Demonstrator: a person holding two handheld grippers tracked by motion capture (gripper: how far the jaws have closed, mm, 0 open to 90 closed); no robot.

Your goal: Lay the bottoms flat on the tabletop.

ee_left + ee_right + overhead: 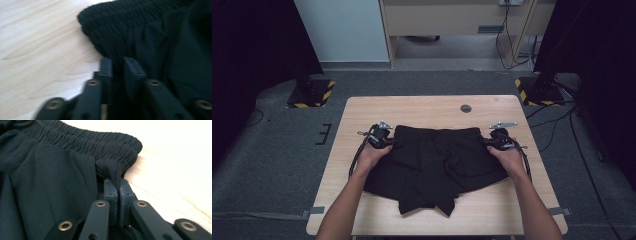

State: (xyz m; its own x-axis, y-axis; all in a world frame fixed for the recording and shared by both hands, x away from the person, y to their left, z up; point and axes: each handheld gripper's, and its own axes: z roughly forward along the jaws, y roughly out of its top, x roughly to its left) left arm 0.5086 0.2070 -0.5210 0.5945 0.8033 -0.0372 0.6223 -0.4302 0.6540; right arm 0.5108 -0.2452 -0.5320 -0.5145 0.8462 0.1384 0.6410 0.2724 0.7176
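Note:
Black shorts [434,162] lie flat on the wooden table [432,107], elastic waistband at the far side, legs toward the person. My left gripper [387,142] sits at the shorts' left edge just below the waistband. In the left gripper view the shorts [155,37] have a fold of cloth between the nearly closed jaws of that gripper [117,63]. My right gripper [488,143] is at the right edge. In the right gripper view its jaws [117,185] are pressed together on a pinch of the shorts [50,177] below the waistband.
A dark round grommet [466,108] is set in the table near its far edge. Bare wood lies beyond the waistband and along both sides. Black stands with yellow-striped bases [309,92] flank the table on the grey floor.

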